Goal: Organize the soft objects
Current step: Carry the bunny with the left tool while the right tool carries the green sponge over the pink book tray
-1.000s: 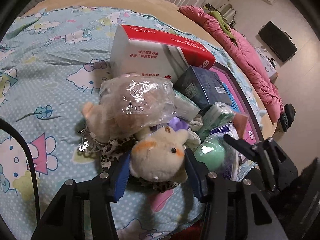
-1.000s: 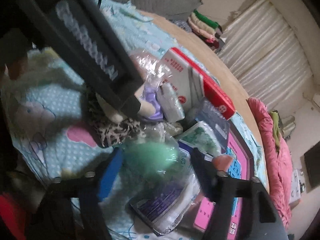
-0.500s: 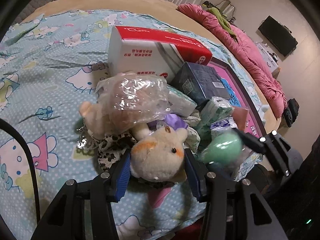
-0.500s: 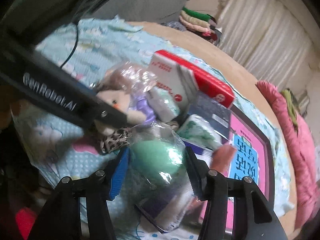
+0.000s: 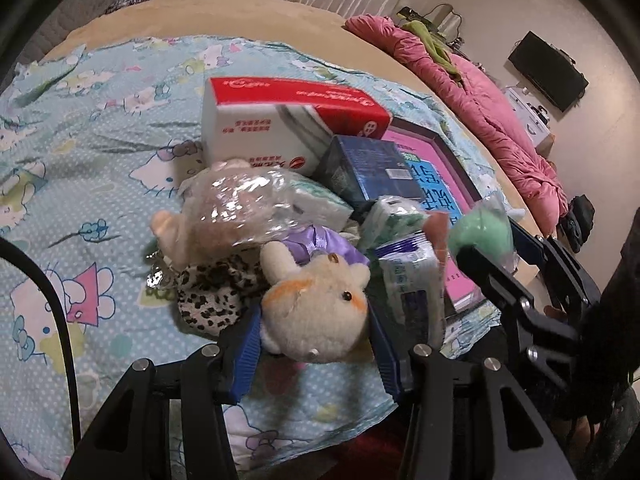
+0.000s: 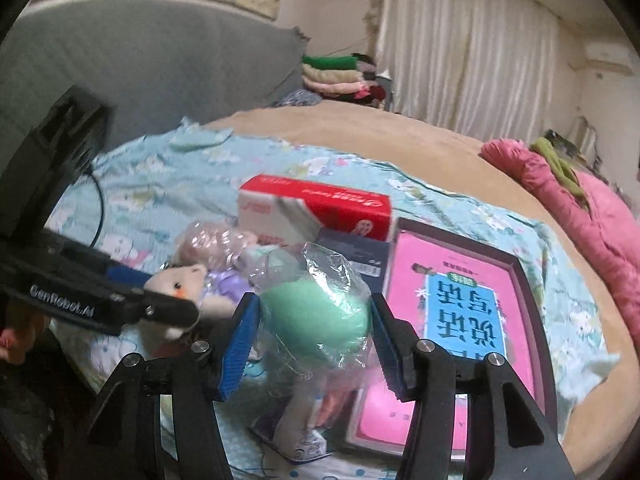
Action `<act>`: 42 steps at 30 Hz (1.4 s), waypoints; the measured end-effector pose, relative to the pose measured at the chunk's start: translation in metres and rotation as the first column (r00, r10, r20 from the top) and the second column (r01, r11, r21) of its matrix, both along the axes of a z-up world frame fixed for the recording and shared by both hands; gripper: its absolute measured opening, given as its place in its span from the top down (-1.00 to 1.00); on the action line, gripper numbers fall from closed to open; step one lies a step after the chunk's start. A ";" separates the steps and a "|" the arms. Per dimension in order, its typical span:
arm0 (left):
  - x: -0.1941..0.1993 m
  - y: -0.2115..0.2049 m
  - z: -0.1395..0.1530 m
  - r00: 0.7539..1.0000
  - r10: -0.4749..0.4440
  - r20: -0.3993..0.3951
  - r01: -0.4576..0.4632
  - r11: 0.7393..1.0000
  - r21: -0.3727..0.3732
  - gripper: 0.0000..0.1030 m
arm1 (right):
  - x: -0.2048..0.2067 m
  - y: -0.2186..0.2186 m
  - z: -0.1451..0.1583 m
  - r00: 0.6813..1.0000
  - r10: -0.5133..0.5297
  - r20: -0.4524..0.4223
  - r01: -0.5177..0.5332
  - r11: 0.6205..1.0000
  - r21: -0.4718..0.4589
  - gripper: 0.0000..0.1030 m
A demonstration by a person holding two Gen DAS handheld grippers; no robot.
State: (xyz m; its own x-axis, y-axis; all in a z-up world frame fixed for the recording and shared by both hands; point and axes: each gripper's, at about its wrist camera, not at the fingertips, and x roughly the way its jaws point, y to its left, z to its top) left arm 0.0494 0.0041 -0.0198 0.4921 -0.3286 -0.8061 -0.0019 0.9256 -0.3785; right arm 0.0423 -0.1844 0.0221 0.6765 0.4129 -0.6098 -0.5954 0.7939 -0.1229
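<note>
My left gripper is shut on a cream plush toy with an orange patch, held just above the pile on the bed. The same toy shows in the right wrist view beside the left gripper's fingers. My right gripper is shut on a green soft ball wrapped in clear plastic, lifted off the pile. In the left wrist view that ball hangs at the right, between the right gripper's fingers.
The pile holds a plush in a clear bag, leopard-print fabric, purple cloth, tissue packs, a red-and-white box, a dark blue box and a pink book. A cartoon-print sheet covers the bed; a pink quilt lies beyond.
The right gripper closed on the green ball, lifted it off the pile and rolled upright. The left gripper rose a little with the cream plush in it.
</note>
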 end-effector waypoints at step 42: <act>0.032 -0.116 0.095 0.976 -0.105 0.192 0.089 0.992 0.093 0.03 | 0.032 -0.145 0.036 0.923 -0.383 -0.029 0.376 0.885 0.276 -0.11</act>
State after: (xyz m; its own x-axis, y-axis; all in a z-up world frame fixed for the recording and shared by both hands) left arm 0.0811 -0.1122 0.0755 0.6126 -0.3182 -0.7235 0.1563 0.9461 -0.2838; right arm 0.0746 -0.3291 0.0578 0.8285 0.2681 -0.4917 -0.2417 0.9632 0.1178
